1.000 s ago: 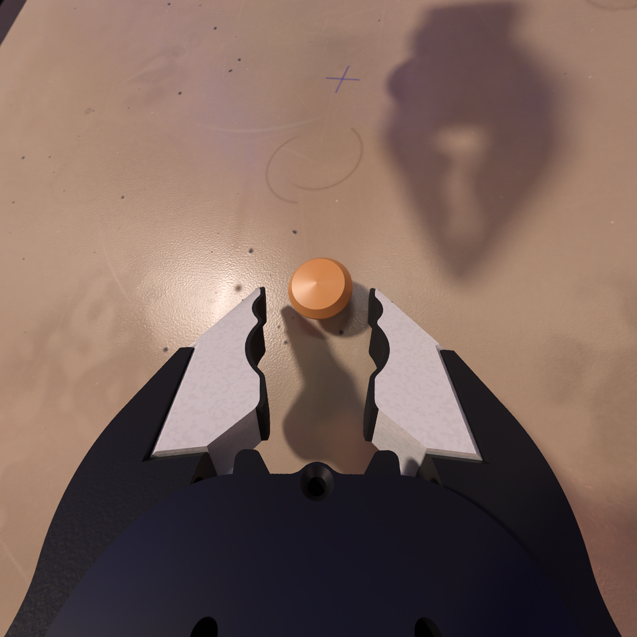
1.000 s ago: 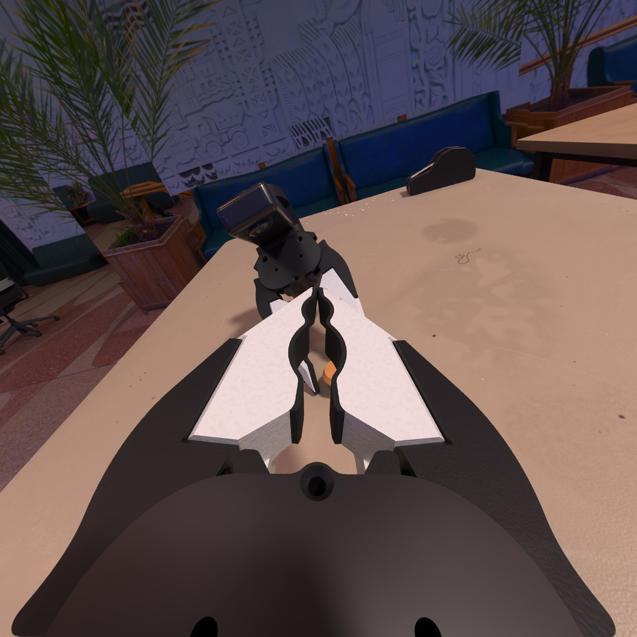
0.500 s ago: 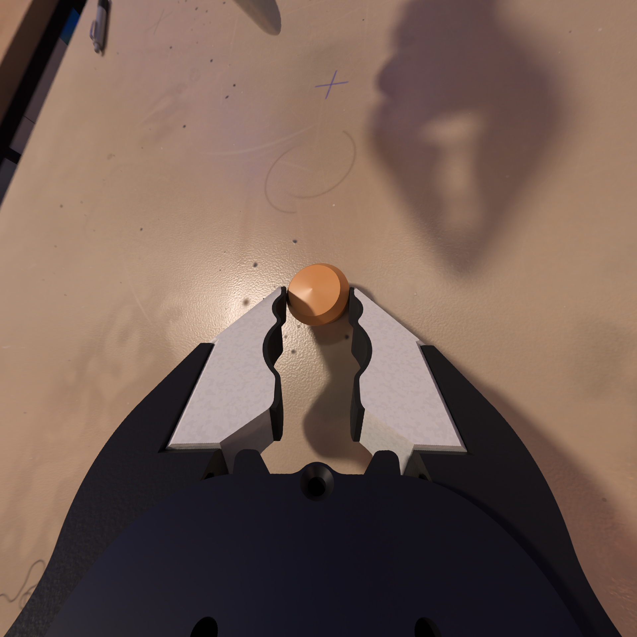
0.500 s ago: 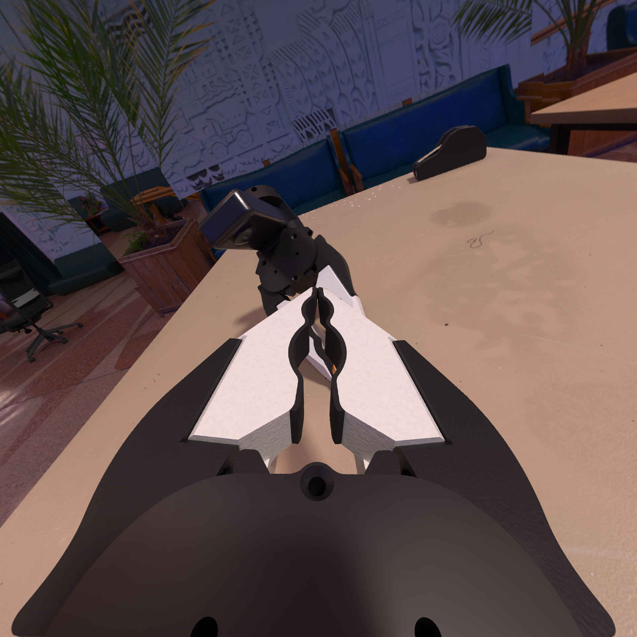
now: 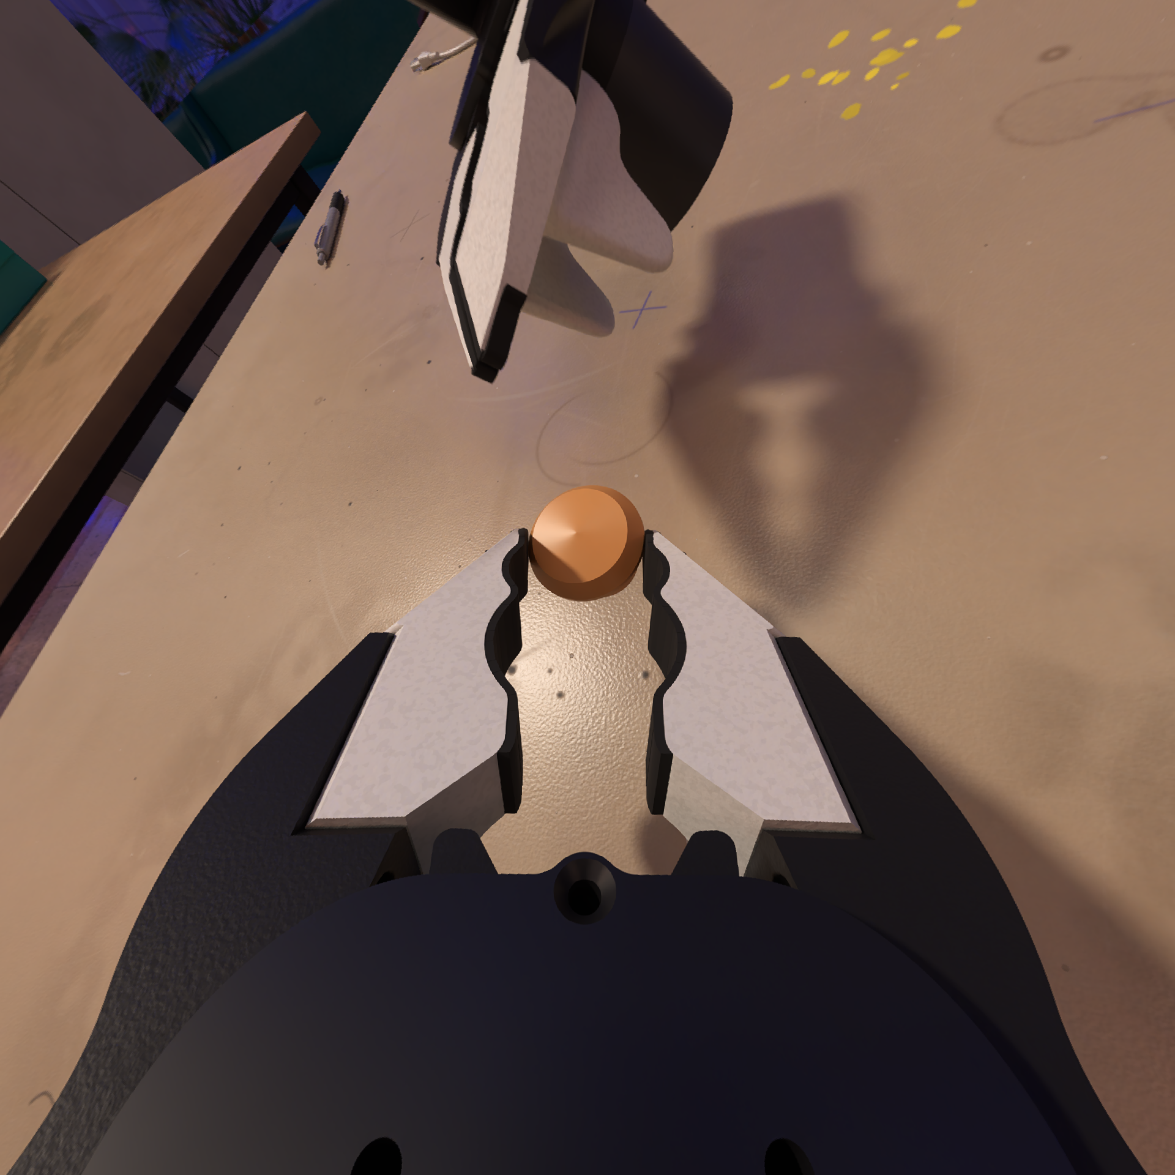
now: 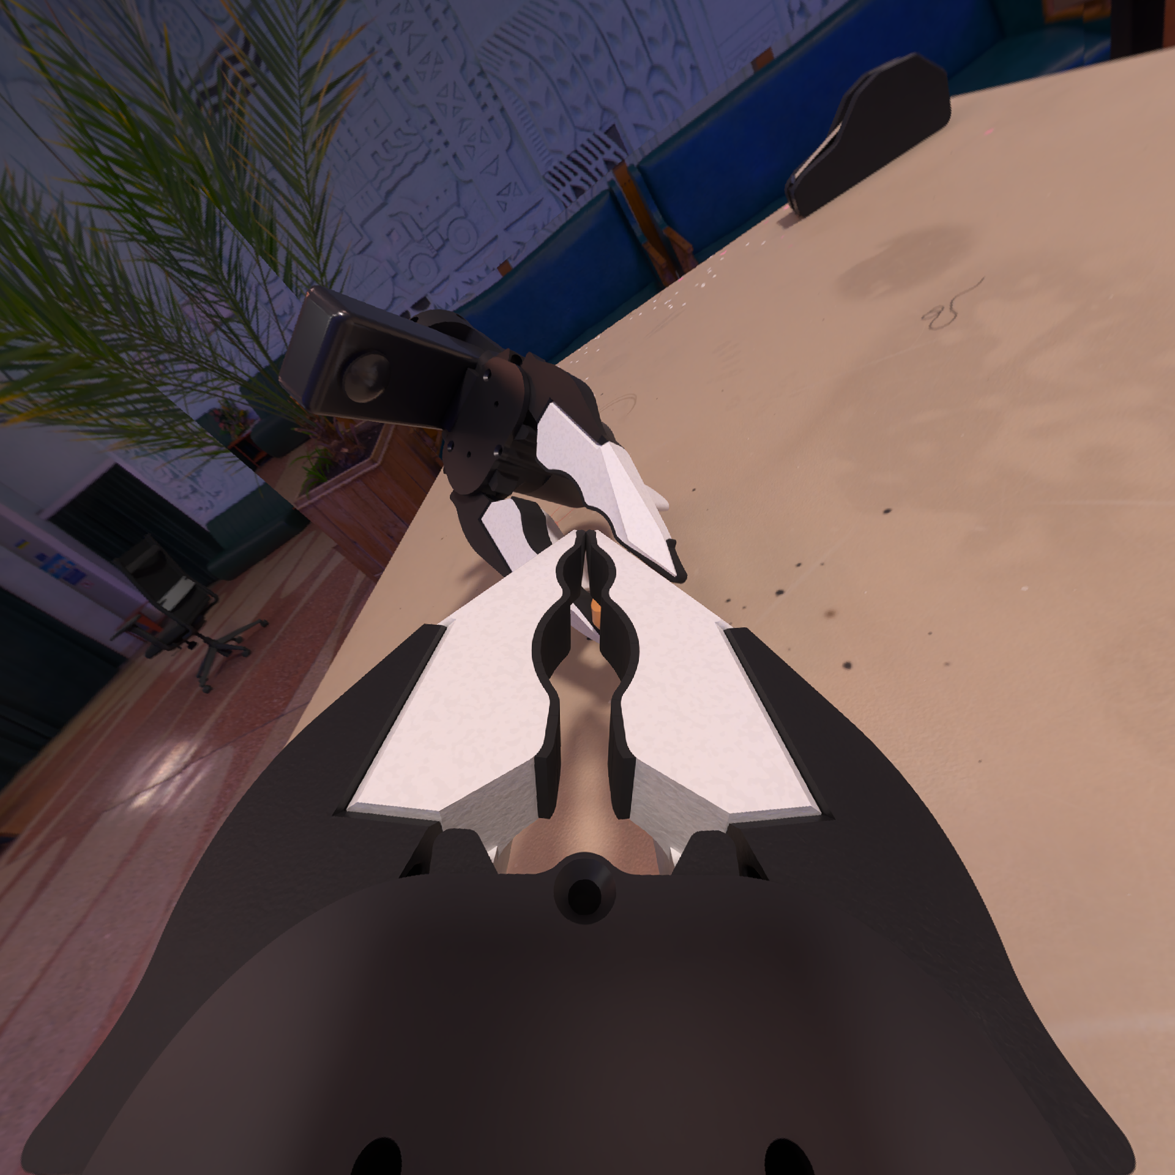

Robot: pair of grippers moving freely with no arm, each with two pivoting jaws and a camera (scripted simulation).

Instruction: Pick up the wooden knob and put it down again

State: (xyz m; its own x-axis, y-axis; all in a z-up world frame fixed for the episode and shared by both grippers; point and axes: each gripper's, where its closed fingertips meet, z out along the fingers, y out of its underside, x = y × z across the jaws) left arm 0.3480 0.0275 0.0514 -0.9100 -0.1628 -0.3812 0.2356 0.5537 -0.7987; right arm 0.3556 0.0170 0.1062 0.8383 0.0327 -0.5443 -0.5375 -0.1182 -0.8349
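The wooden knob (image 5: pixel 585 543), a small round orange-brown piece, sits between the tips of my left gripper (image 5: pixel 585 548). The left gripper is shut on it and holds it a little above the tan table (image 5: pixel 954 699). In the right wrist view only a sliver of the knob (image 6: pixel 596 611) shows through the gap behind my right gripper's tips. My right gripper (image 6: pixel 585 540) is shut and empty, hovering just in front of the left one. It also shows at the top of the left wrist view (image 5: pixel 486 365), pointing down toward the knob.
A pen (image 5: pixel 330 226) lies near the table's left edge, beside a second wooden table (image 5: pixel 127 286). A black object (image 6: pixel 871 127) rests at the far end. Yellow specks (image 5: pixel 877 57) and pencil marks dot the surface. Beyond the edge are a planter and an office chair (image 6: pixel 191 623).
The left jaws closed on the knob, then the gripper rose and tilted with it, bringing the table edge and right gripper into view. The right gripper stayed shut and rolled.
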